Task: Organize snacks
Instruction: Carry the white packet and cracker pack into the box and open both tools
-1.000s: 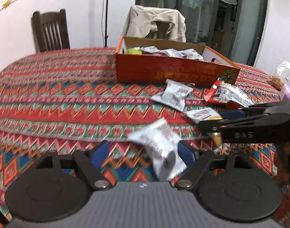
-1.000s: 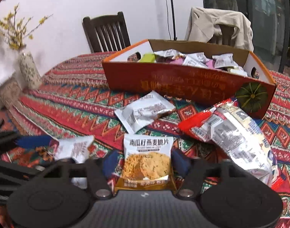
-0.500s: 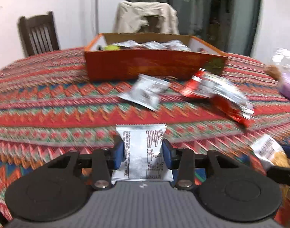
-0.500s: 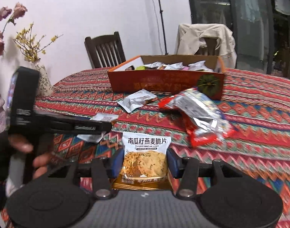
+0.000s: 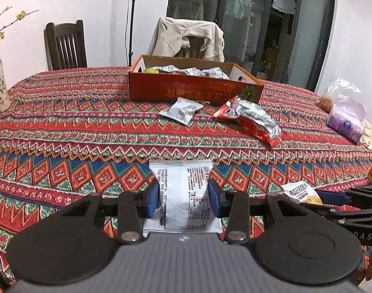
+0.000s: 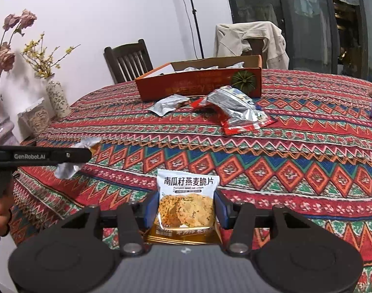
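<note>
Both hands have drawn back from the box (image 5: 195, 90) since a second ago, each carrying a packet up off the cloth (image 5: 64, 131); the clutter by the box now sits far off. Left gripper (image 5: 183, 196): jaws just closed, now pinching a white packet (image 5: 183, 195) by its side edges, print side up; its lower edge is cut off behind the gripper body. From the right view, that packet shows only as crumpled foil behind the left finger. Right gripper (image 6: 186, 207): jaws eased in slightly, pinching an oat crisp packet (image 6: 186, 205), its gold bottom seam partly hidden. A silver packet (image 5: 182, 110) and a red-and-silver bag (image 5: 254, 119) lie before the box. Box contents hard to make out.
</note>
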Demonstrator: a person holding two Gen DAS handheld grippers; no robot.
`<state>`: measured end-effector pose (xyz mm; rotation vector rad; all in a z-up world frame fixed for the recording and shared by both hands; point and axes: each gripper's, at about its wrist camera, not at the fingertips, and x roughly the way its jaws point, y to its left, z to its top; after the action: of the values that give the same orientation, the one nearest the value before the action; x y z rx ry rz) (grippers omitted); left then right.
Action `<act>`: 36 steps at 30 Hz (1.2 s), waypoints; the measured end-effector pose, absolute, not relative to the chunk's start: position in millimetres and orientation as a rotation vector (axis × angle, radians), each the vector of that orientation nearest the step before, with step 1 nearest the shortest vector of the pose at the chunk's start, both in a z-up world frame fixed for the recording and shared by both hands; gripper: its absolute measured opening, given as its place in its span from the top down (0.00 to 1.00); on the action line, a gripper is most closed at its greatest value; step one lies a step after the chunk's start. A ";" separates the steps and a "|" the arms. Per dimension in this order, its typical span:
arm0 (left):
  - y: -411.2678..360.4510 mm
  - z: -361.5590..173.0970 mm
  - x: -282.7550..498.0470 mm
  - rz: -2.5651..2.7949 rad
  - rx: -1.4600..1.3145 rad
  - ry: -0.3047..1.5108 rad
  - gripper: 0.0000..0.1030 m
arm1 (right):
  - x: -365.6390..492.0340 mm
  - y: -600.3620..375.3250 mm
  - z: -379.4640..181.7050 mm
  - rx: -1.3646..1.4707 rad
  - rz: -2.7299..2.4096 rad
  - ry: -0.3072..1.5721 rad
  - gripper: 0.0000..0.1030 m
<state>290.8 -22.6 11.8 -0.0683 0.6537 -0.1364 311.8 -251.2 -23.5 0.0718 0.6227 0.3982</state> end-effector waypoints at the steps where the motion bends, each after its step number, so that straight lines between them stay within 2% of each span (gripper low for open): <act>1: -22.6 13.1 292.6 -0.143 -0.074 0.651 0.59 | 311.3 -249.1 -21.7 0.071 0.402 0.617 0.54; 5: -20.9 24.9 309.8 -0.189 -0.069 0.631 0.59 | 316.1 -247.4 -12.9 0.079 0.417 0.596 0.54; 9: -12.3 58.3 355.1 -0.242 -0.059 0.550 0.59 | 341.5 -248.7 13.3 0.053 0.445 0.541 0.54; 13: -2.1 89.7 431.4 -0.223 -0.069 0.486 0.59 | 393.0 -247.5 54.7 0.004 0.455 0.440 0.54; 16: 3.3 98.2 504.1 -0.186 -0.104 0.507 0.59 | 457.1 -248.3 80.0 0.020 0.462 0.421 0.54; 20: 3.9 83.9 584.2 -0.164 -0.138 0.574 0.59 | 554.3 -247.5 91.0 0.099 0.452 0.477 0.53; 23: -2.4 57.9 629.5 -0.140 -0.125 0.636 0.59 | 616.4 -237.2 78.5 0.078 0.376 0.528 0.53; 28: -7.9 26.4 645.7 -0.161 -0.075 0.673 0.58 | 671.8 -218.5 45.7 0.031 0.328 0.622 0.53; 30: -5.9 19.3 642.2 -0.158 -0.049 0.677 0.53 | 679.5 -213.5 36.1 -0.006 0.308 0.635 0.53; 32: -5.0 15.3 638.8 -0.169 -0.036 0.680 0.40 | 685.4 -209.5 27.8 -0.034 0.296 0.651 0.51; 33: -4.2 14.9 635.8 -0.173 -0.029 0.681 0.38 | 685.9 -208.1 24.5 -0.053 0.290 0.654 0.50; 36: -1.1 20.9 628.3 -0.195 -0.024 0.655 0.30 | 684.3 -205.6 20.1 -0.062 0.276 0.643 0.38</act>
<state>628.3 -1.1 20.9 -0.0239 0.6546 -0.1946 684.3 -205.6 20.1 -0.0617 0.6431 0.2762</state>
